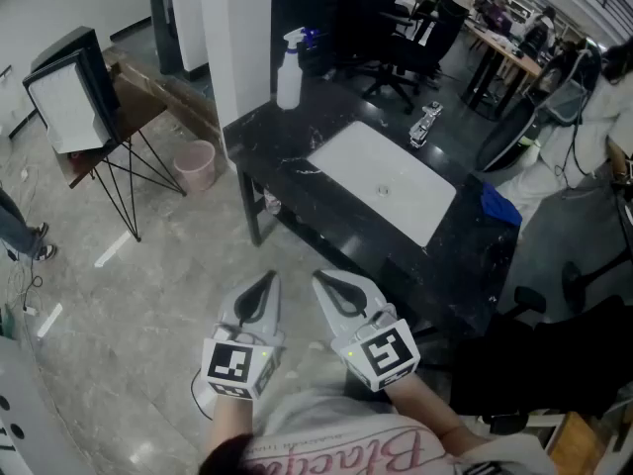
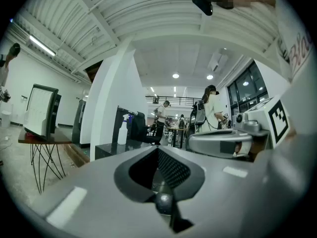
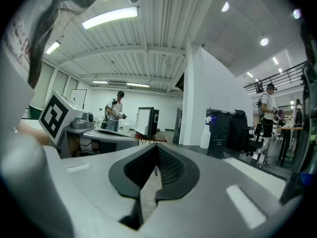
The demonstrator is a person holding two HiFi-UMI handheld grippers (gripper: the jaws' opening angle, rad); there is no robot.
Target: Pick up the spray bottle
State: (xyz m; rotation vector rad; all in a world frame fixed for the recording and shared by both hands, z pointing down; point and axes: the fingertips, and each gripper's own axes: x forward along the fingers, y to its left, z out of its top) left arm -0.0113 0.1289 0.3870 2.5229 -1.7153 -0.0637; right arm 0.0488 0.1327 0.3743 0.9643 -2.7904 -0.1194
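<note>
Open-plan office: long desks (image 1: 499, 49), swivel chairs (image 1: 401, 59), ceiling strip lights (image 3: 109, 16), people (image 2: 210, 108) working.

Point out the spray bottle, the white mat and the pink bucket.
spray bottle (image 1: 289, 85), head view, its white body.
white mat (image 1: 366, 161), head view, a bare middle part.
pink bucket (image 1: 194, 173), head view, its side wall.

The only writing you can read is the pink script across your white shirt (image 1: 346, 453), which starts "Bla" and runs on in letters too blurred to make out, and shows again in red at the right edge of the left gripper view (image 2: 297, 53).
</note>
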